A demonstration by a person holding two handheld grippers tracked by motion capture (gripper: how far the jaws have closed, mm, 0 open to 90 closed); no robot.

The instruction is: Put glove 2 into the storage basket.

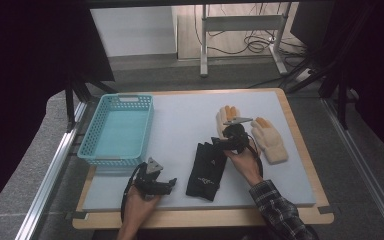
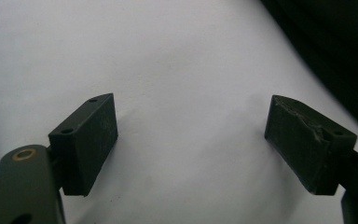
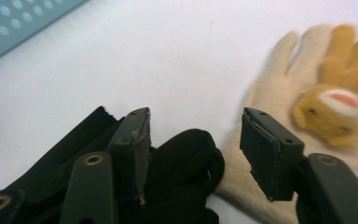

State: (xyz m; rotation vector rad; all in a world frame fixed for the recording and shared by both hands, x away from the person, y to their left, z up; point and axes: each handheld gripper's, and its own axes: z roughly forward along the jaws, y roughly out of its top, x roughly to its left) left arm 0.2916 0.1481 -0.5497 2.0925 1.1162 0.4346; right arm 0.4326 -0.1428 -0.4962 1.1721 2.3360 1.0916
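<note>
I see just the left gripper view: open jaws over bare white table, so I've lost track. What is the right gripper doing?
Observer: The right gripper hangs open over the far end of a black glove, pads not pressing it.
Operator: Anything else close by?
Observer: A cream glove with a rabbit figure on it lies right beside the black one.
Operator: Any container around?
Observer: A teal basket stands at the table's left side, nothing in it.

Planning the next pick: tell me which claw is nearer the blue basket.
Left. The left claw sits just below the blue basket, near its front corner; the right claw is farther right, over the black gloves.
</note>
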